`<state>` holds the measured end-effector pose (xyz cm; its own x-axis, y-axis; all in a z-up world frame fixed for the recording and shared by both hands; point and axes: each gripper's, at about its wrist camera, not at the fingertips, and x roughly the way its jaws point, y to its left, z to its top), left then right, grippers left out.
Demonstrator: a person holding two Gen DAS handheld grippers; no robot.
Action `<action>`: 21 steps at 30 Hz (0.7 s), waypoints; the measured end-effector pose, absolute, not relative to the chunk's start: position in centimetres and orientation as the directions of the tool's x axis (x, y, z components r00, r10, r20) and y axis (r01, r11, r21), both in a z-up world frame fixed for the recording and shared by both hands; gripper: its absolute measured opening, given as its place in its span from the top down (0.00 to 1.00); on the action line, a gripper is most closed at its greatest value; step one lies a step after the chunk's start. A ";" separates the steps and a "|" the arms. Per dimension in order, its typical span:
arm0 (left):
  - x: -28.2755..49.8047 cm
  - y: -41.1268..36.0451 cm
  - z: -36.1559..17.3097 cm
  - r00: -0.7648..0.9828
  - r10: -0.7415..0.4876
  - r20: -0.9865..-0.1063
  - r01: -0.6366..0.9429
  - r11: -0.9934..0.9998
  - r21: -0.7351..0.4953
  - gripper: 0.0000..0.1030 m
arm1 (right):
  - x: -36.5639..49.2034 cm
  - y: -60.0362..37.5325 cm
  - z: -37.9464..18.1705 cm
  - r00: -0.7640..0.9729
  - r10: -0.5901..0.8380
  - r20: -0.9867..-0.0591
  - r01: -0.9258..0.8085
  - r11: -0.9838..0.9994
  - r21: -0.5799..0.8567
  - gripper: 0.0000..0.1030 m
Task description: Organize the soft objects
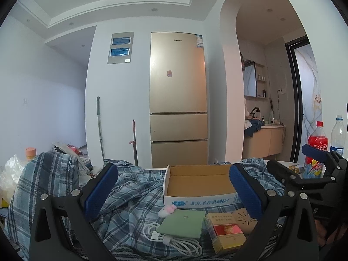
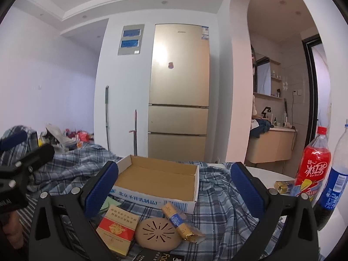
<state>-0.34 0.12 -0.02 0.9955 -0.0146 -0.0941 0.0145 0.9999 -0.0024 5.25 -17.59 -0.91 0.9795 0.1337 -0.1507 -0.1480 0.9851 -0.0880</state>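
Left gripper [image 1: 173, 190]: jaws stood wide, empty. One plaid cloth [image 1: 134, 187], soft and rumpled, covered the table, its left end cut off. One white cable [image 1: 174, 240], coiled. One green pad [image 1: 184, 223], flat. One cardboard box [image 2: 156, 180], open, empty. One red packet [image 2: 118, 229]; one tan disc [image 2: 157, 235], perhaps rubber. Right gripper [image 2: 174, 189]: wide, empty. Two plastic bottles: red [image 2: 314, 163], clear [image 2: 337, 174] partly cropped.
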 end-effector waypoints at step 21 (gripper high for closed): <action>-0.6 -0.5 0.1 0.996 -0.013 -0.089 0.016 0.999 0.029 0.00 | 5.2 -16.9 -1.0 0.982 0.118 -0.149 -0.135 0.985 -0.109 0.00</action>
